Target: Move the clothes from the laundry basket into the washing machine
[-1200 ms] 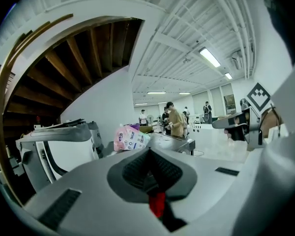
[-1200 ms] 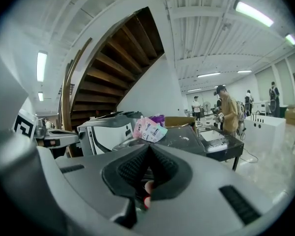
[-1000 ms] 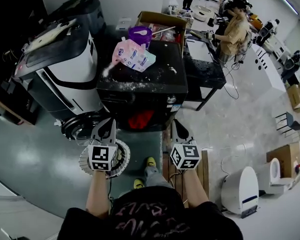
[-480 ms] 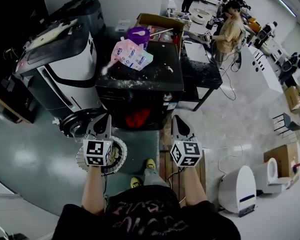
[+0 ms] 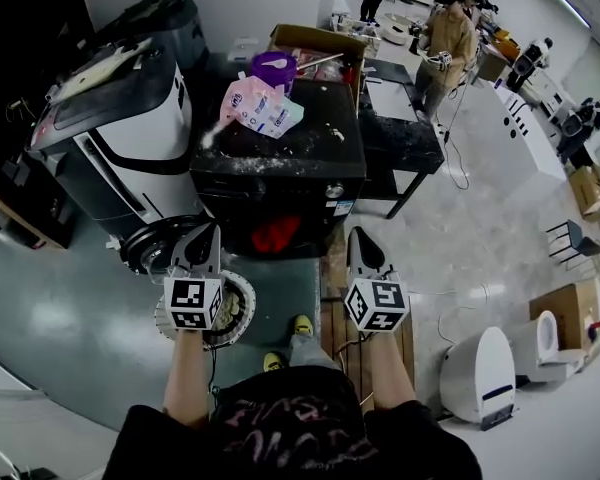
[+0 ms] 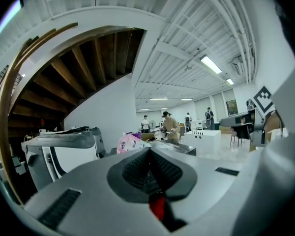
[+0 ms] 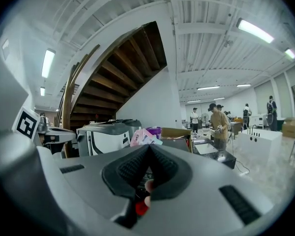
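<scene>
While your left gripper [image 5: 206, 236] and right gripper [image 5: 360, 240] are both pinched shut on nothing, the clothes [image 5: 234, 306] in the laundry basket [image 5: 251, 310] down near-left, in front of the washing machine [image 5: 280, 173], look light and floppy, so I'd pinch a bunched-up fold.

Washing machine [image 5: 280, 183] mouth stands unblocked; open door [image 5: 152, 250] juts left.
</scene>
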`<move>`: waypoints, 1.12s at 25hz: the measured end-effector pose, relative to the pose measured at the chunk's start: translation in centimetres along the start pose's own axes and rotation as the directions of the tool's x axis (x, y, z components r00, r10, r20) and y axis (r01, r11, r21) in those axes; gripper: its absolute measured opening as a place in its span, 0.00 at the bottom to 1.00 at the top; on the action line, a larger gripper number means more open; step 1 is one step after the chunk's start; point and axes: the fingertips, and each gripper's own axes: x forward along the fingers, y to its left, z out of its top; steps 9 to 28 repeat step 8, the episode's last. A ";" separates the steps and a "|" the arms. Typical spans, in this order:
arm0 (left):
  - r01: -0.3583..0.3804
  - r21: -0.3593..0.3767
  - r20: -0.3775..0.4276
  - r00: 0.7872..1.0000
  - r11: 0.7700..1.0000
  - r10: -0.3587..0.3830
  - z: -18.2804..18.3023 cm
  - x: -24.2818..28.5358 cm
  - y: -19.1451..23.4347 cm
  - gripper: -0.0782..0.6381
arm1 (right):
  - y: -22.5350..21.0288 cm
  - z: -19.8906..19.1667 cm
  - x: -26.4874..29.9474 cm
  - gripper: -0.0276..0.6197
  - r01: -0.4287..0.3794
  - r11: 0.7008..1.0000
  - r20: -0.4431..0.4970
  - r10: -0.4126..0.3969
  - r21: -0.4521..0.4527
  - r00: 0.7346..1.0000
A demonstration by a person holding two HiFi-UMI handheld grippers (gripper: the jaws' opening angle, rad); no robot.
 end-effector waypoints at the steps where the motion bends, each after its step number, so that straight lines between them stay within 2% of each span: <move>1: -0.003 -0.004 0.001 1.000 1.000 0.003 0.0 -0.1 0.2 0.12 | 0.0 0.1 0.0 0.05 0.003 1.000 0.002 -0.003 0.003 1.000; 6: -0.020 -0.049 0.017 1.000 0.999 0.021 0.0 -0.7 1.4 0.12 | 0.2 0.4 -0.1 0.05 0.005 1.000 0.008 -0.005 0.016 1.000; 28: -0.027 -0.044 0.021 0.999 0.999 0.028 0.2 -0.8 1.5 0.12 | 0.2 0.6 0.0 0.05 0.003 1.000 0.011 -0.003 0.011 1.000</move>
